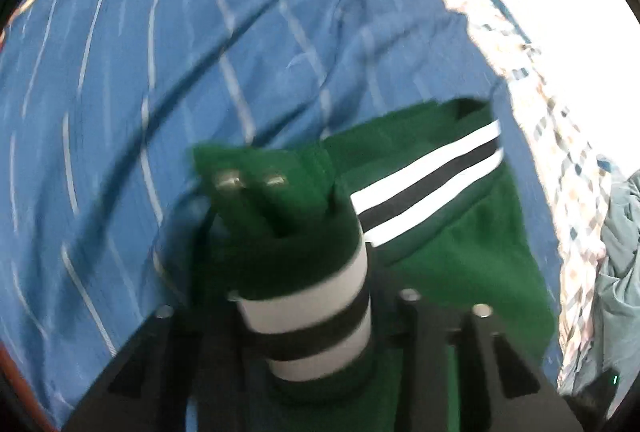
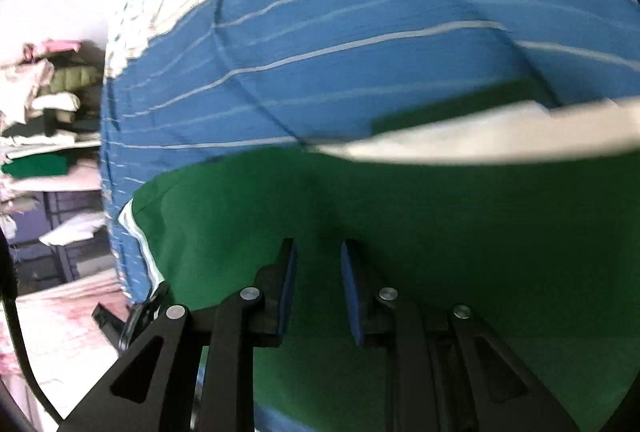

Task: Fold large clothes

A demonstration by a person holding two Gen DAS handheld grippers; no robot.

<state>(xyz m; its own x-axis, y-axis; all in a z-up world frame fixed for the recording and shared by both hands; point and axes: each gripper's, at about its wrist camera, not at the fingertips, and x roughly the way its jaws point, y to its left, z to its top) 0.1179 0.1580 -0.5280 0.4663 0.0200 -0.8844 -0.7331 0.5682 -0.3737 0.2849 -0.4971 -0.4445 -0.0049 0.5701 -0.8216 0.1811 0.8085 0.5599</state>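
Left gripper (image 1: pixel 276 216) — black two-finger tool, fingers almost wholly wrapped in cloth, so how wide the jaws stand cannot be told. Dark green knit garment with white and black stripe bands (image 1: pixel 452 216) is bunched around the fingers; a banded cuff-like section drapes straight over the tool's front, and two small metal snaps (image 1: pixel 248 181) sit on the green fold near the tip. Whether the fingers actually pinch the cloth is hidden. Rest of the garment trails to the right, lying on a blue bedsheet with thin white stripes (image 1: pixel 180 44). Picture is motion-blurred. At far right, a patterned pale cloth edge (image 1: pixel 560 136) borders the sheet, with a grey-blue crumpled fabric (image 1: pixel 624 256) beside it.

Right gripper (image 2: pixel 318 272) — jaws partly apart, a clear gap between the blue pads (image 2: pixel 289 292), nothing between them. Tool points forward and down over the green garment (image 2: pixel 460 232), which spreads flat beneath and ahead of the fingers on the blue striped sheet (image 2: pixel 360 12). A blurred white band crosses the upper right of the green. Far left: a stack of folded clothes on shelving (image 2: pixel 44 104).
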